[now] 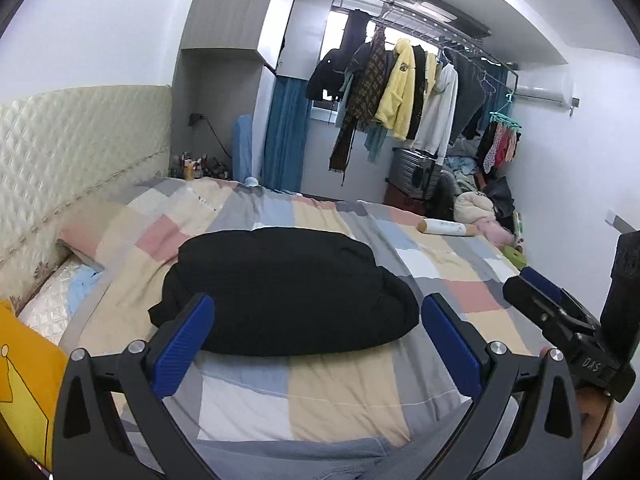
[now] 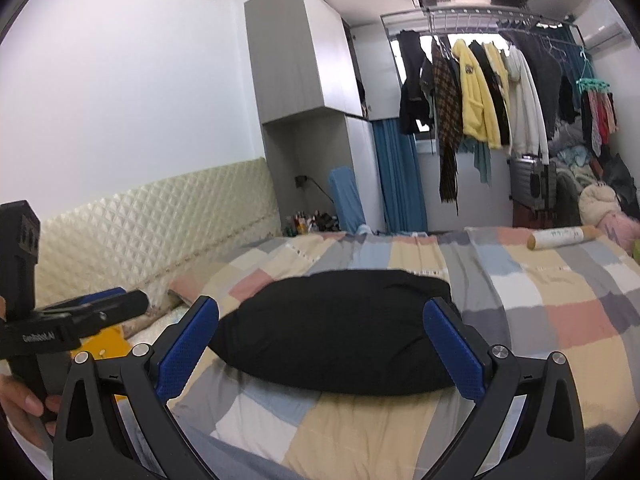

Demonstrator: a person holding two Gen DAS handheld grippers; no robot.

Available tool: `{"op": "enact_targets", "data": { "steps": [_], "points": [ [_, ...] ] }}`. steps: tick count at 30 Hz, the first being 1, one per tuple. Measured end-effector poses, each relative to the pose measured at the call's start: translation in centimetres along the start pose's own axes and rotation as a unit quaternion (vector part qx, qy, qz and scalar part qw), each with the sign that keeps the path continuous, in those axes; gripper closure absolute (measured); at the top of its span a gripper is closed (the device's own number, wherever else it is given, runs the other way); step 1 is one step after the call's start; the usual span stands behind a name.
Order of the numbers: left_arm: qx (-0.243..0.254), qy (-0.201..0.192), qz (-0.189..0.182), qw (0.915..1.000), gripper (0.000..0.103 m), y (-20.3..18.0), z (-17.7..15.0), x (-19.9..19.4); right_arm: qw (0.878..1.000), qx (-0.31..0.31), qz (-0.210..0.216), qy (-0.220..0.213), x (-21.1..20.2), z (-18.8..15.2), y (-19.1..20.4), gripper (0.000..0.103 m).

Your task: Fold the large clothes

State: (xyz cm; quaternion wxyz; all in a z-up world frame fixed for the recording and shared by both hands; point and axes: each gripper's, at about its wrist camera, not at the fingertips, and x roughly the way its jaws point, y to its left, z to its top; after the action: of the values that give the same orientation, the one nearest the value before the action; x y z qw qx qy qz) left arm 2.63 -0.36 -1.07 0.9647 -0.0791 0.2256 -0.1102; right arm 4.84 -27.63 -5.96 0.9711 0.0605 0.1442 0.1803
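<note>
Black garment [image 1: 288, 292], folded into a rounded bundle, lies on the bed's checked quilt [image 1: 352, 396] just ahead of both claws. Left claw [image 1: 316, 312] is spread wide with nothing between its blue pads [image 1: 184, 344]; the bundle's near edge sits beyond its tips. Right claw [image 2: 320, 316] is likewise released, jaws at full spread, the garment lying past its fingertips and untouched. Each claw shows at the edge of the other's view, held in a hand [image 2: 24, 404]. Farther out, a pale roll [image 1: 446, 227] rests on the quilt toward the bed's far side. A quilted headboard [image 1: 80, 148] runs along the left, and a rack of hanging clothes [image 1: 400, 92] stands by the window.
</note>
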Motion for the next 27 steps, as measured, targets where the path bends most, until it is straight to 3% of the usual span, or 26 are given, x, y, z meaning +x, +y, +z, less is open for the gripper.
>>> {"op": "enact_targets", "data": {
  "steps": [14,16,27],
  "points": [
    [0.028,0.024,0.08,0.9961,0.0,-0.2,-3.1,3.5,0.999,0.008,-0.026,0.041,2.8,-4.2,-0.1,0.0],
    [0.026,0.025,0.084,0.9958,0.0,-0.1,-3.3,3.8,0.998,-0.004,-0.042,0.039,2.8,-4.4,0.1,0.0],
    [0.011,0.032,0.087,0.9957,0.0,0.8,-3.5,4.4,0.998,0.002,-0.043,0.041,2.7,-4.5,-0.4,0.0]
  ]
}}
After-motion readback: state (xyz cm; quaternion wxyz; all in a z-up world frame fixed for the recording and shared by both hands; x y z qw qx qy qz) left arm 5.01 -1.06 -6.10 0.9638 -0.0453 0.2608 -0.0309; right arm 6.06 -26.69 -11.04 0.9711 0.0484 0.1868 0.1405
